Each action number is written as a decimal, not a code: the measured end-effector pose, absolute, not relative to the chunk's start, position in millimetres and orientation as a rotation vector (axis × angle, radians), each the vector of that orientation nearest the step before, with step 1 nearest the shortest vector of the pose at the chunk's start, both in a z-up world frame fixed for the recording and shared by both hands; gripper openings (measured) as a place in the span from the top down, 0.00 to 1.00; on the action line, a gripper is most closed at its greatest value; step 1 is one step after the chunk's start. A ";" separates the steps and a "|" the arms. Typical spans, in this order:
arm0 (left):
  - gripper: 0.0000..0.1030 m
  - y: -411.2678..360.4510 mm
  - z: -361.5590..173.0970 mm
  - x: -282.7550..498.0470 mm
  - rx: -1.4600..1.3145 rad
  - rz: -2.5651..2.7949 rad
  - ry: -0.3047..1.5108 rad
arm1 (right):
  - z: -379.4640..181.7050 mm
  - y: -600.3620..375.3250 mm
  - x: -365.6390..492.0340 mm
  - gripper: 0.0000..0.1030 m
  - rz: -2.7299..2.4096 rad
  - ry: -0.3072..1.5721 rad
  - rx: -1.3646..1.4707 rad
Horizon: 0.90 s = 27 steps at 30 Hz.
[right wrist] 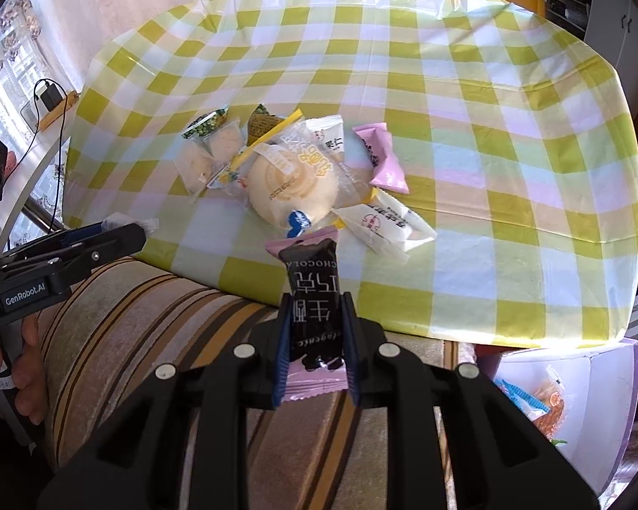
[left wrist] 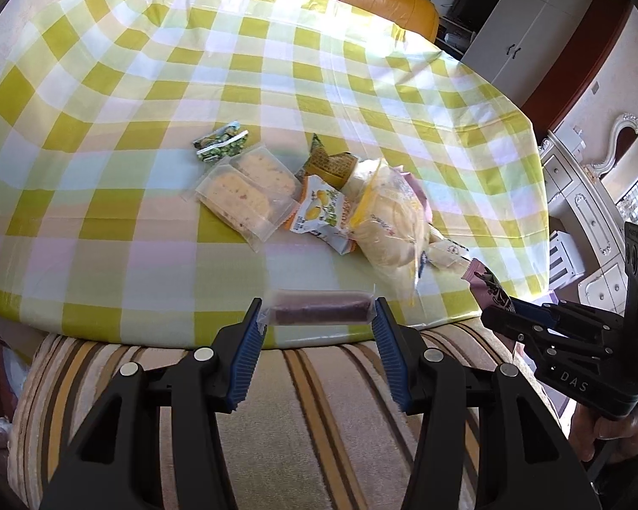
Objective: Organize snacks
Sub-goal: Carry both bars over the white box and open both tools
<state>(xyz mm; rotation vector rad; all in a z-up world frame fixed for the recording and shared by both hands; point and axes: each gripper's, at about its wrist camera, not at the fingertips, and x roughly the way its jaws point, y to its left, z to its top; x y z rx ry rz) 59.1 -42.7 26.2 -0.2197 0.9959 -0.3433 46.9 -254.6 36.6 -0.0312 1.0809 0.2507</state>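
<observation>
The right gripper (right wrist: 314, 331) is clamped on a pink chocolate packet (right wrist: 312, 280); the left gripper (left wrist: 317, 318) pinches a purple bar (left wrist: 317, 308). Each should travel level to the box (right wrist: 608, 382).

Box (right wrist: 608, 386) cut off at the edge, mango pack (left wrist: 319, 212) partly under the bun bag (left wrist: 387, 221), purple bar (left wrist: 319, 308) blurry

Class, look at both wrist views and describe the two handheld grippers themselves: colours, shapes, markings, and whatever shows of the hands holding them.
Both grippers are matte black plastic linkages with round silver pivot pins and ribbed blue pads lining the fingers. The left gripper bears white "GenRobot.AI" lettering on its side. The right gripper shows embossed "DAS" lettering. Bare hands grip the handles; no sleeves or cables on them are visible.
</observation>
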 end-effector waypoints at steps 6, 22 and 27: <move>0.52 -95.9 32.9 55.6 -0.170 -0.475 0.988 | 38.1 -295.9 39.9 0.79 0.140 1.065 0.015; 0.52 -248.3 28.0 50.0 -0.043 -0.824 1.055 | 2.3 -432.2 2.3 0.79 -0.295 1.100 0.195; 0.52 -284.0 19.5 50.9 -0.015 -0.882 1.092 | -15.1 -466.1 -11.8 0.79 -0.396 1.121 0.262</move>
